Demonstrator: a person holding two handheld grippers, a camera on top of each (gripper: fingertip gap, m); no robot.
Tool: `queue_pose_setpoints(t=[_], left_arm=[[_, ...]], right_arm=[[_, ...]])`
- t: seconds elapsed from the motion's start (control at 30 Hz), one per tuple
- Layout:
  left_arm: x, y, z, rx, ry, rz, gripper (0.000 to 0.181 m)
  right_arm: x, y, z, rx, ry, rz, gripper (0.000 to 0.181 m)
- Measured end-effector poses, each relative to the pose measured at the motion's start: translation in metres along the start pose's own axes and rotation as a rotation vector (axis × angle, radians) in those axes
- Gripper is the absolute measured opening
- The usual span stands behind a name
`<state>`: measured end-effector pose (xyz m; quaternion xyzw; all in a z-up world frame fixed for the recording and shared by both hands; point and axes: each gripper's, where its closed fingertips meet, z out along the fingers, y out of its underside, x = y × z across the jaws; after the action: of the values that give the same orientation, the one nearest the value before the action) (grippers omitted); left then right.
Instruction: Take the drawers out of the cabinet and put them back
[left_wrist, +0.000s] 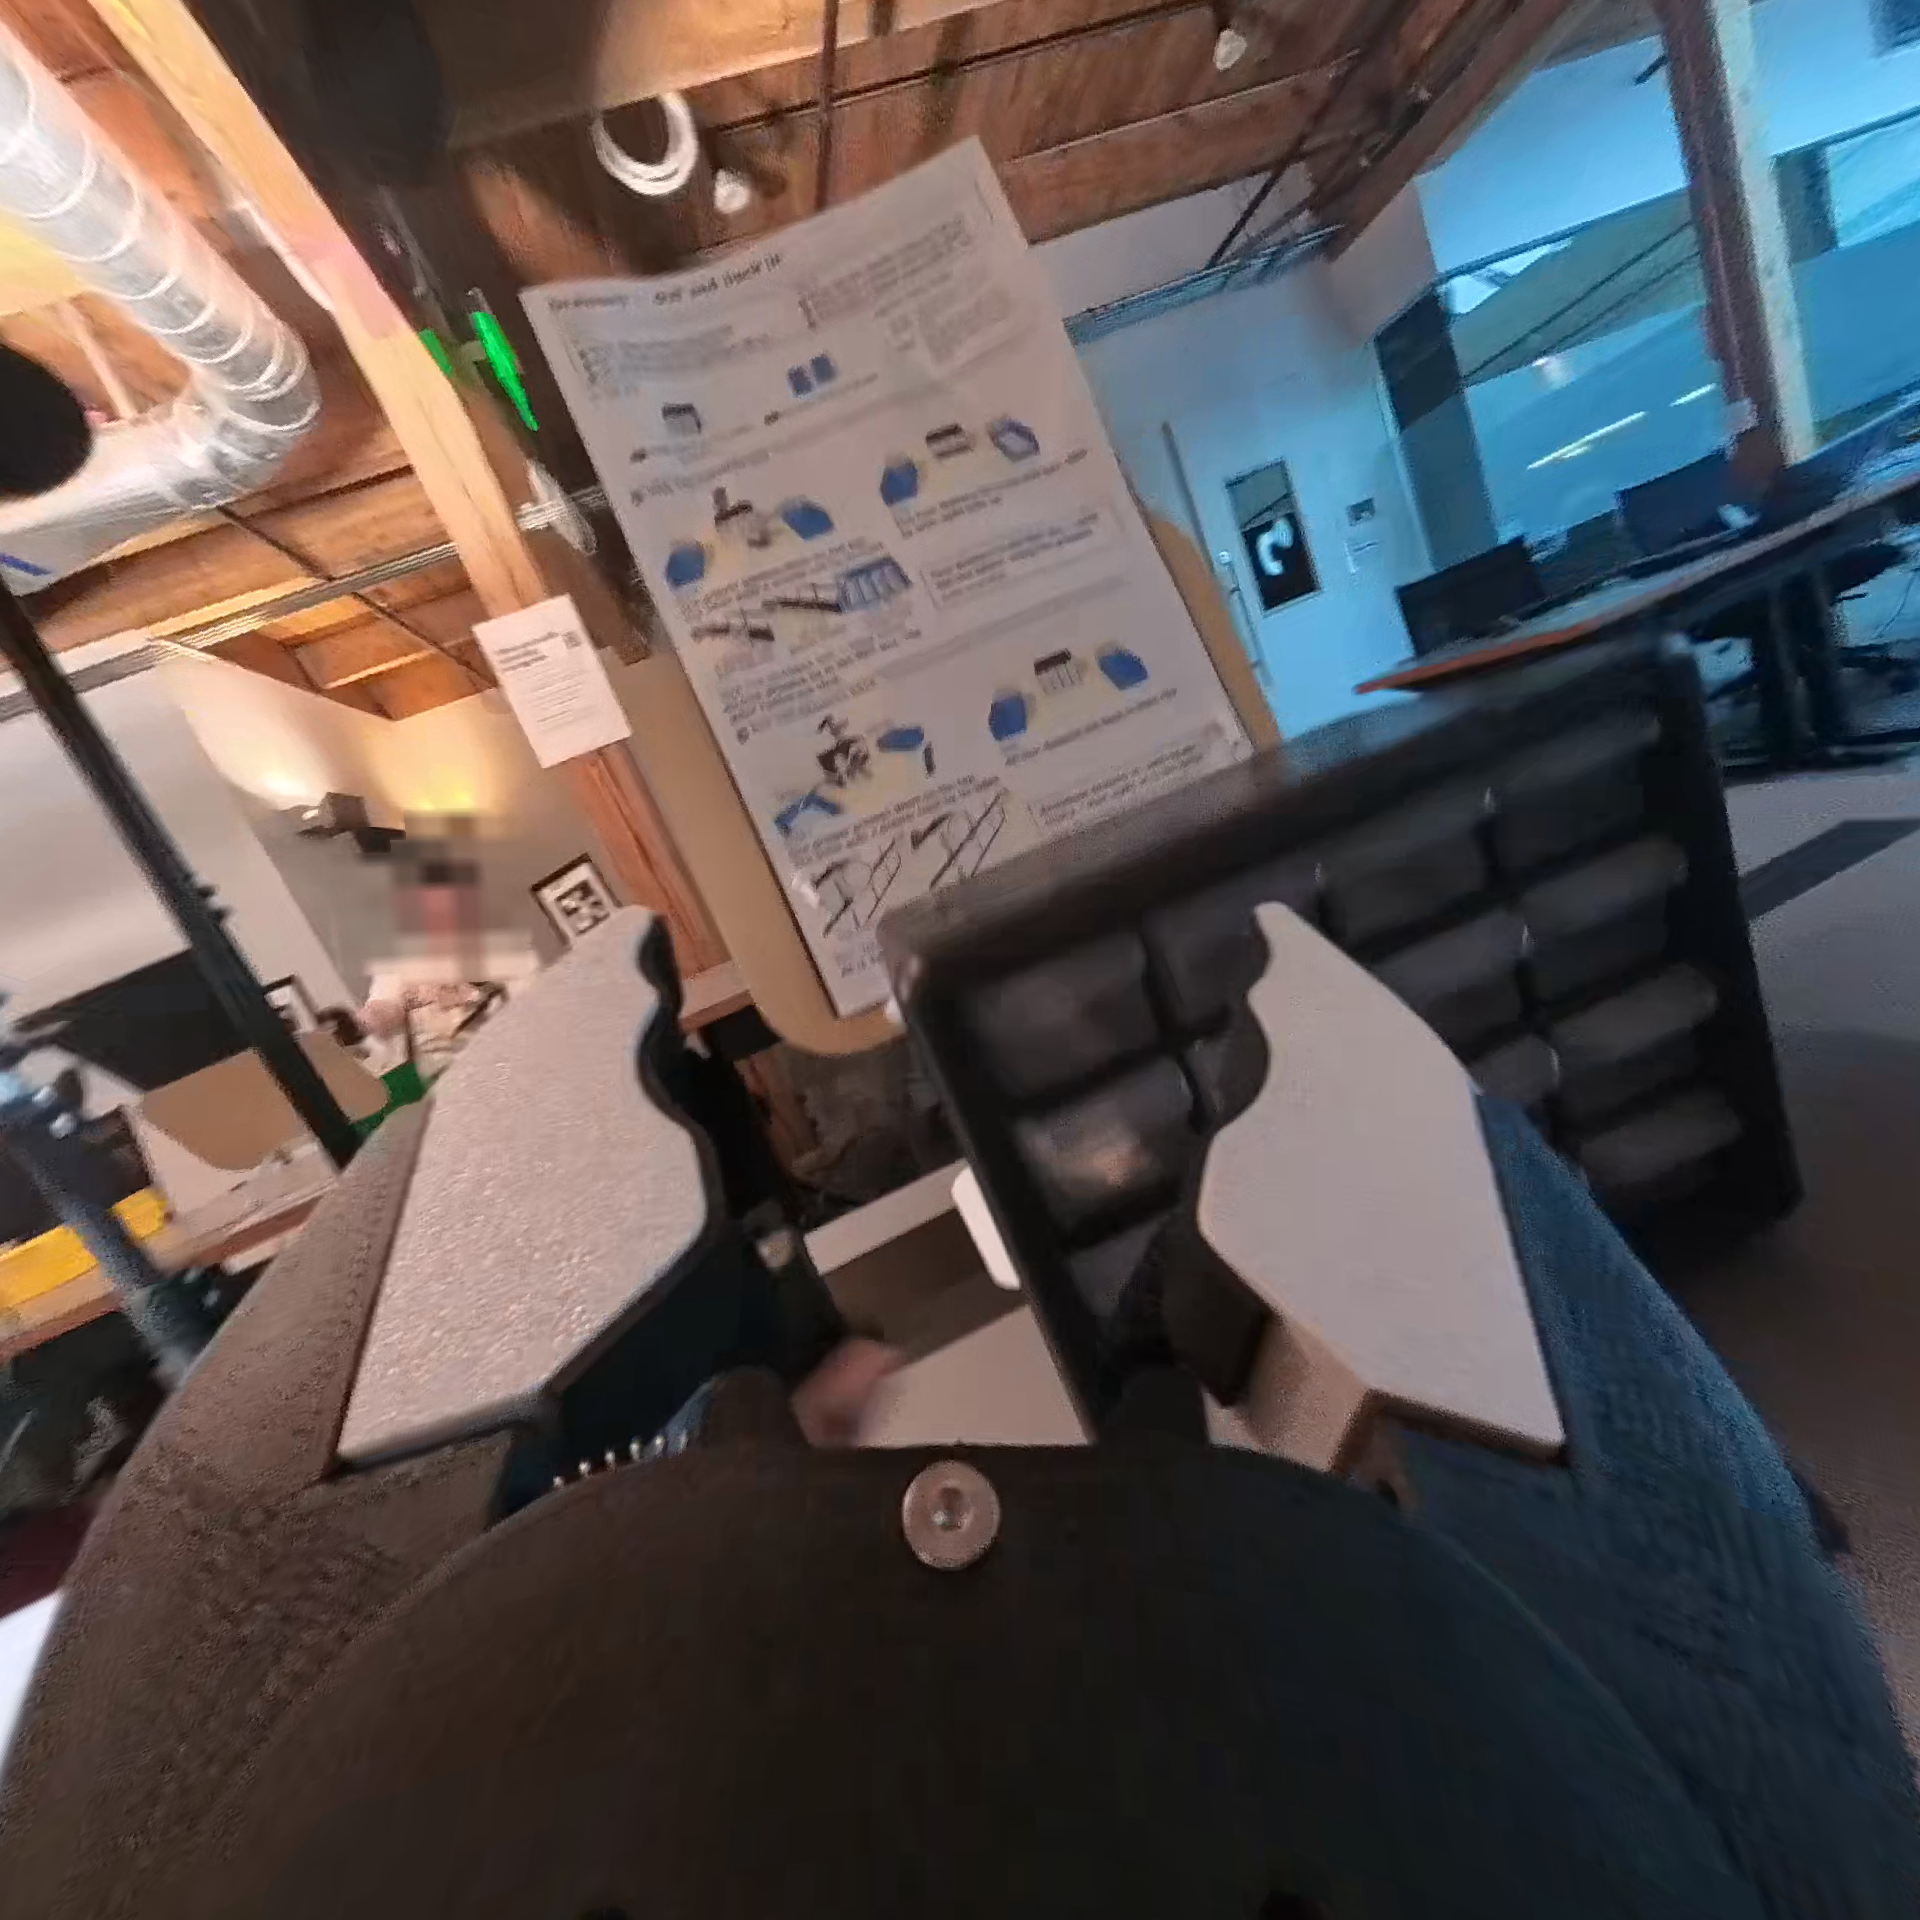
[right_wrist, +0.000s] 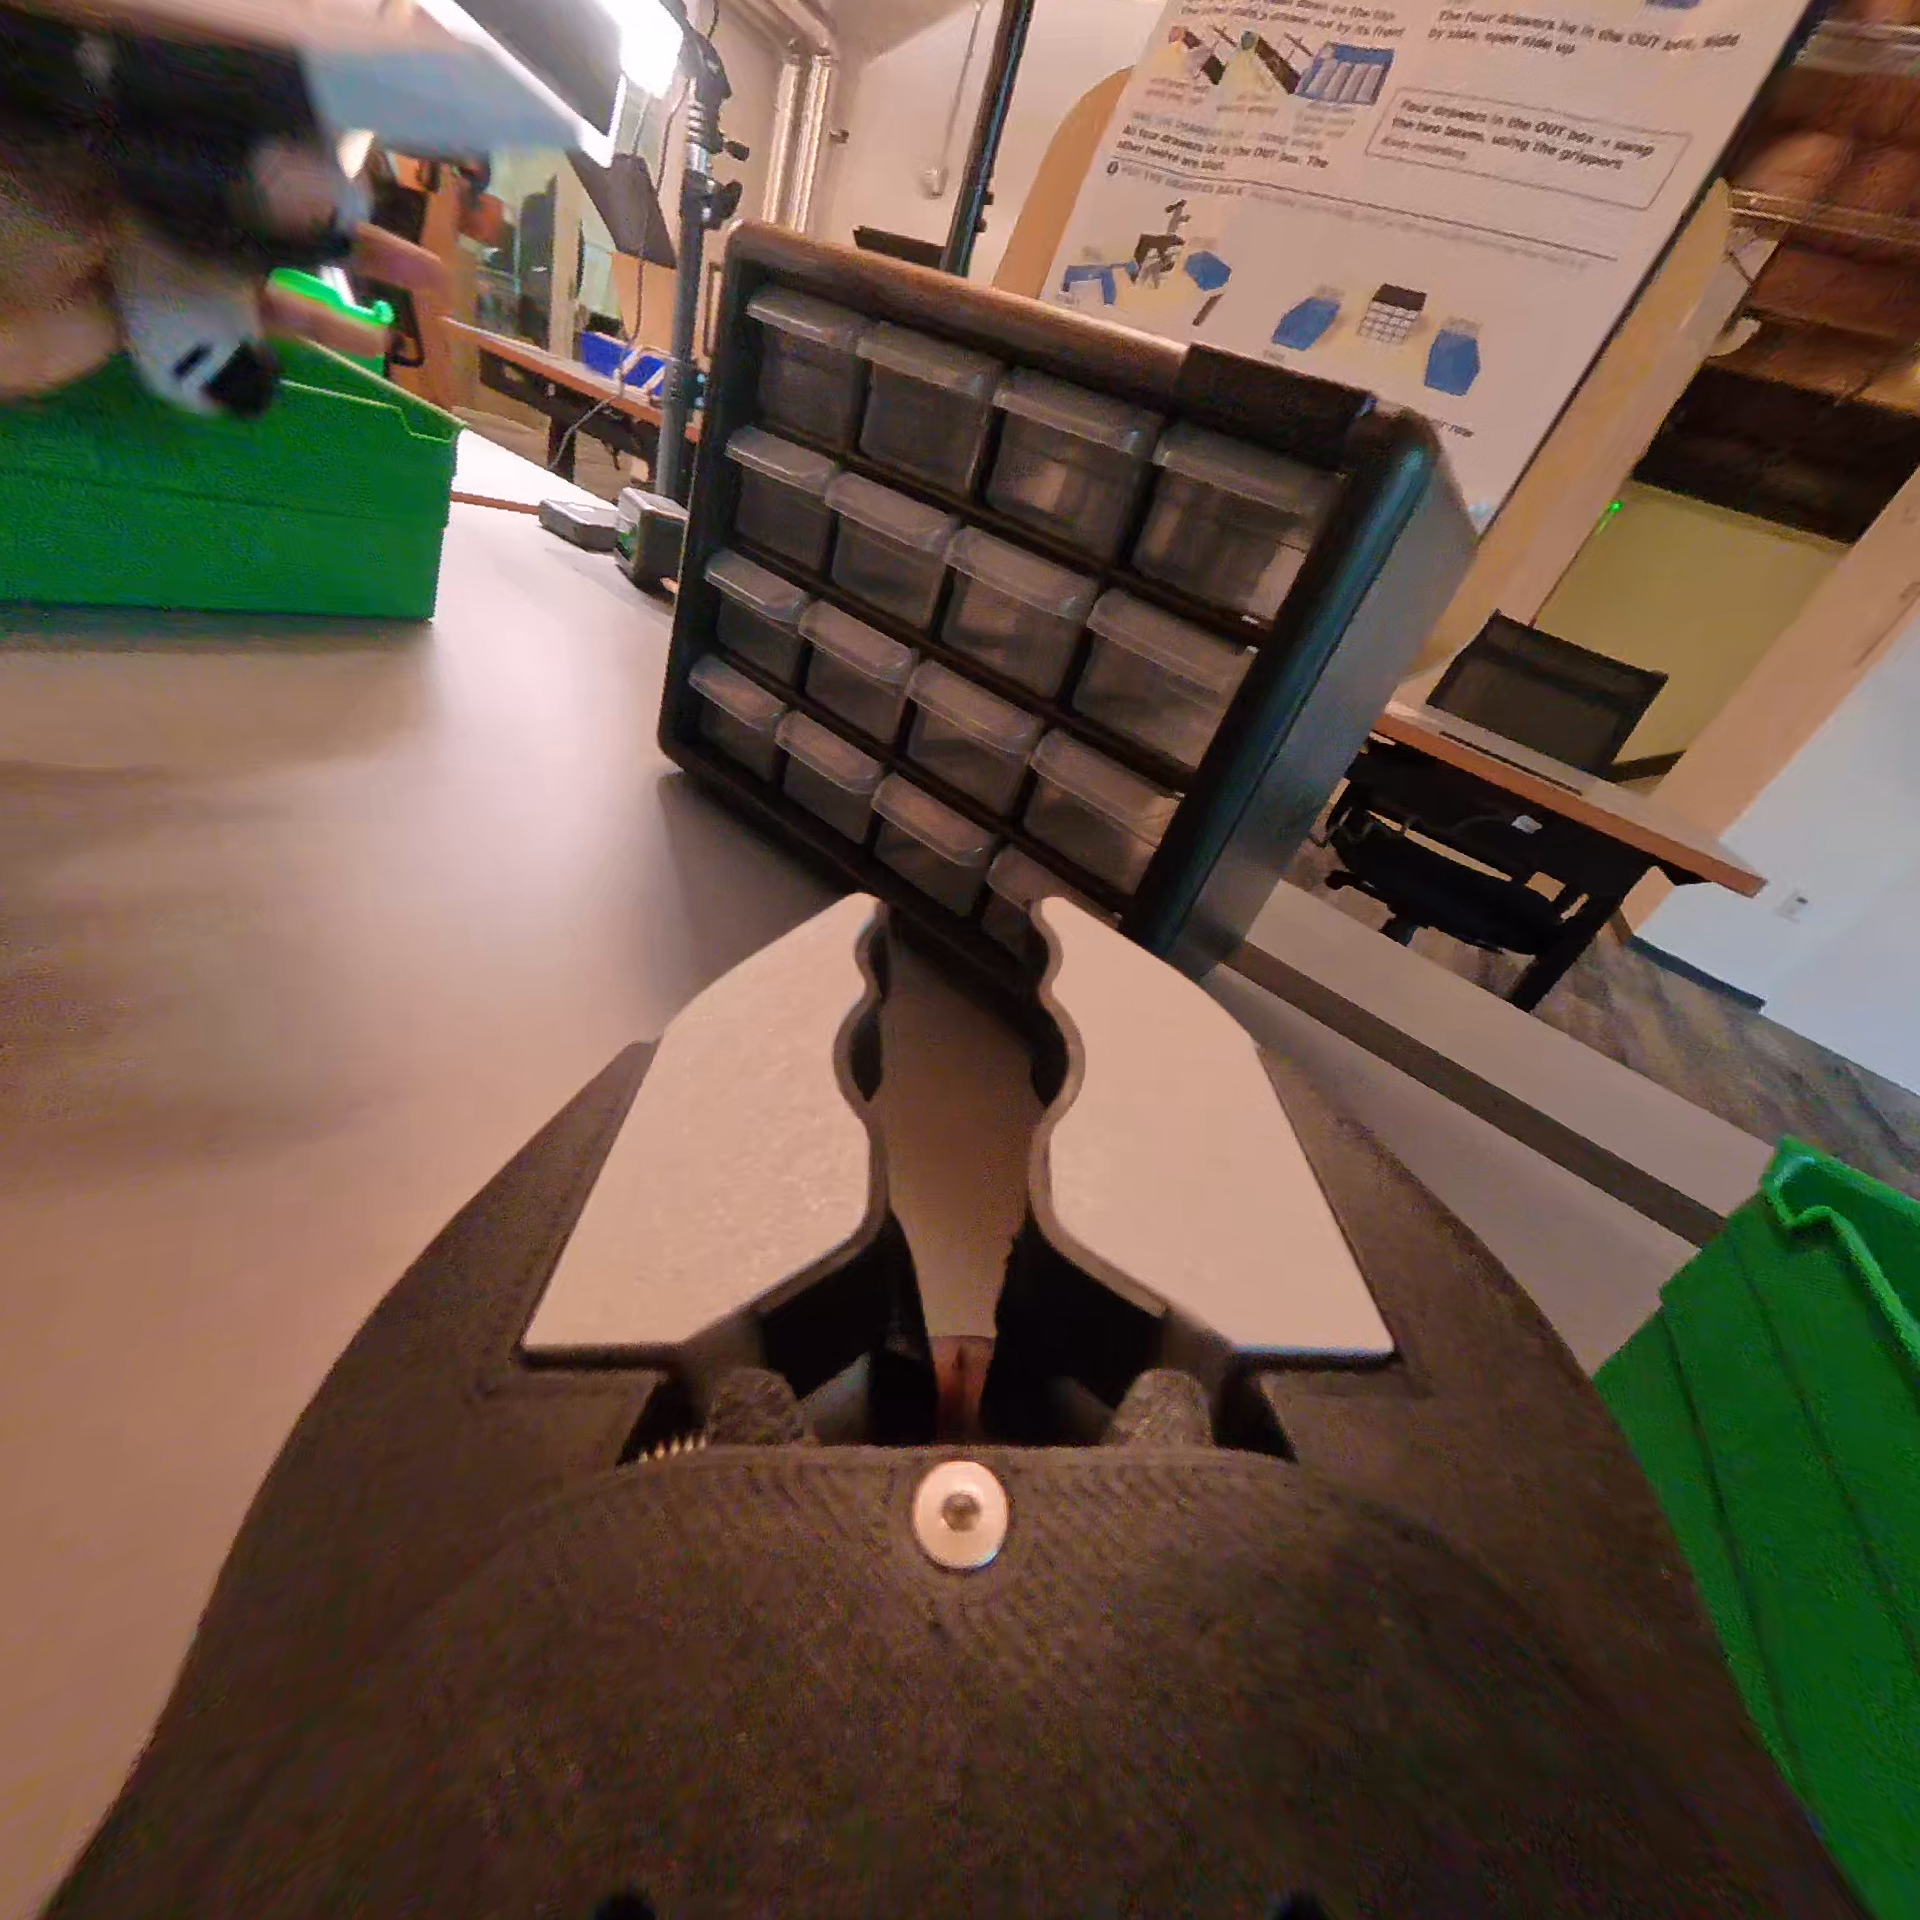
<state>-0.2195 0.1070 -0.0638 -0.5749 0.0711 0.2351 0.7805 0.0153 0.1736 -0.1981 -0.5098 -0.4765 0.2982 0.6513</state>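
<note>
A black cabinet (right_wrist: 987, 623) with several clear grey drawers, all pushed in, stands on the grey table (right_wrist: 312, 935). My right gripper (right_wrist: 956, 904) is low over the table just in front of the cabinet's bottom row. Its fingers are a narrow gap apart and hold nothing. In the blurred left wrist view, my left gripper (left_wrist: 956, 925) is wide open and empty at the cabinet's (left_wrist: 1351, 987) left front corner, its right finger (left_wrist: 1351, 1195) across the drawer fronts. The left gripper also shows in the right wrist view (right_wrist: 208, 208), raised at the upper left.
A green bin (right_wrist: 208, 499) sits on the table left of the cabinet and another green bin (right_wrist: 1787, 1455) at the near right. A large poster (right_wrist: 1403, 208) stands behind the cabinet. A tripod pole (right_wrist: 686, 312) and desks are farther back.
</note>
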Motion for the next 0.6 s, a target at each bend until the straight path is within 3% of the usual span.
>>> queue_pose_setpoints(t=[0.03, 0.17, 0.2, 0.23, 0.27, 0.33, 0.47, 0.6], left_arm=[[-0.004, -0.01, 0.01, -0.003, 0.032, -0.023, 0.092], [-0.014, -0.025, 0.059, -0.172, 0.194, -0.131, 0.062], [-0.012, -0.023, 0.07, -0.232, 0.25, -0.104, 0.044], [-0.008, -0.015, 0.079, -0.32, 0.306, -0.066, 0.008], [-0.003, -0.003, 0.086, -0.435, 0.372, -0.044, 0.0], [0.006, 0.022, 0.094, -0.669, 0.479, -0.039, 0.0], [0.021, 0.053, 0.102, -0.933, 0.592, -0.005, 0.0], [0.027, 0.061, 0.111, -1.024, 0.603, 0.046, 0.0]], right_arm=[[-0.003, 0.001, 0.001, -0.003, -0.009, -0.004, 0.025], [-0.01, 0.007, 0.003, -0.031, -0.033, -0.05, 0.027], [-0.012, 0.008, 0.004, -0.038, -0.039, -0.056, 0.028], [-0.013, 0.01, 0.004, -0.046, -0.043, -0.059, 0.028], [-0.013, 0.011, 0.005, -0.053, -0.044, -0.062, 0.028], [-0.013, 0.012, 0.005, -0.058, -0.038, -0.066, 0.028], [-0.012, 0.016, 0.005, -0.082, -0.03, -0.075, 0.031], [-0.009, 0.021, 0.006, -0.135, 0.003, -0.109, 0.037]])
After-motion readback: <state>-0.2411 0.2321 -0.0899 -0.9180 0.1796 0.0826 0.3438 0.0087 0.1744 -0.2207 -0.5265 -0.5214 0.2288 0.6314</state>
